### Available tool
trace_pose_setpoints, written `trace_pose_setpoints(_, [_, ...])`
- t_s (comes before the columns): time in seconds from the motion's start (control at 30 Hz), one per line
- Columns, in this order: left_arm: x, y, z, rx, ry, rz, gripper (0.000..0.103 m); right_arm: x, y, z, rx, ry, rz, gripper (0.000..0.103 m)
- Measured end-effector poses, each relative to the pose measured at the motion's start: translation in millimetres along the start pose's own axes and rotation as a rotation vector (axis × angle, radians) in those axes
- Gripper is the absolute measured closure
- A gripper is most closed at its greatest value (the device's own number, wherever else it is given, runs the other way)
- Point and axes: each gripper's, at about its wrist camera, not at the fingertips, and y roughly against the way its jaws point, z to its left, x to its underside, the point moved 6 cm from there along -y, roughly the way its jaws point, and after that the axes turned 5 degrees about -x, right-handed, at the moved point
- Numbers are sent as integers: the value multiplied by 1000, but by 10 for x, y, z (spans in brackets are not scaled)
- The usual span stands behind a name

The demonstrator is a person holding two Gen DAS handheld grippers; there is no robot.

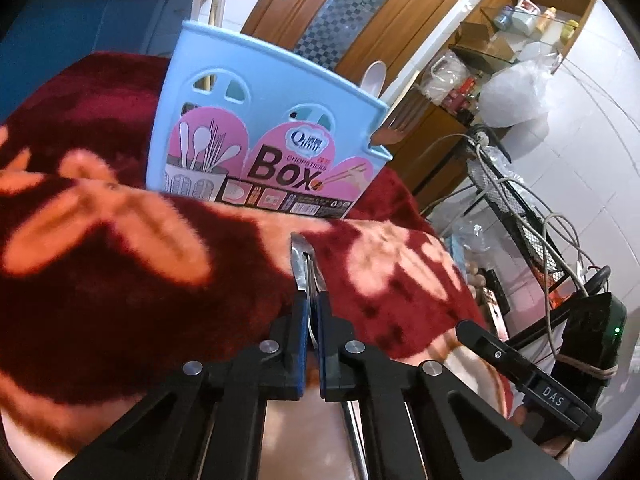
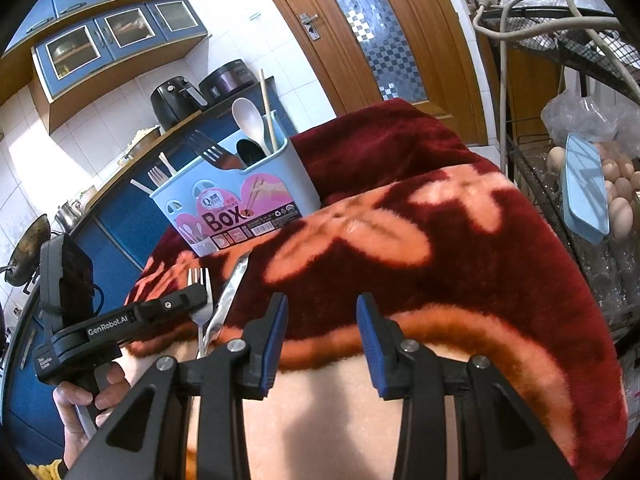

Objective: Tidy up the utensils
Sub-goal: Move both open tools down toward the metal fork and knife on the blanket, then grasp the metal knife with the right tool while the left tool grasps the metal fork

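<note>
While the red flowered blanket (image 2: 460,208) covers the whole work surface and falls away at its near edge, the blue utensil box (image 2: 244,200) stands upright near the far side, already holding a white spoon, a dark spatula, forks and wooden sticks. Judged from this, the step in hand is a pickup. The left gripper (image 1: 311,300) sits low over the blanket with its blue pads pressed together on a metal fork (image 2: 200,292), gripped edge-on, the tines pointing toward the box. A second metal utensil (image 2: 230,292), perhaps a knife, lies just beside the fork, so lifting cleanly without dragging it looks like the tricky part. Next, the fork would have to be raised, tipped upright and lowered into an open compartment. Room above the blanket between gripper and box looks free. The right gripper (image 2: 322,340) hovers nearby with its jaws apart and nothing between them, clear of the wire rack (image 2: 560,216) with eggs.
</note>
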Motion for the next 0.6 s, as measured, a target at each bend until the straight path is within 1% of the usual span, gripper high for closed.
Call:
trace_pose_setpoints(0.17, [-28,129,-23,37,3,-36,101,-3,11,3,-1,-3,-4,64])
trace_pose_setpoints(0.4, [-116,448,-37,52,-10,-109,102,-15,42,56,4,8,-7,64])
trace_pose_setpoints(0.47, [-158,572,-38,39,-26,-142,102,-16,42,78,4,12,-7,64])
trace_pose_setpoints(0.6, [-258,908,-47,-23,-88,-242,102,-16,32,121,-2,15,3,64])
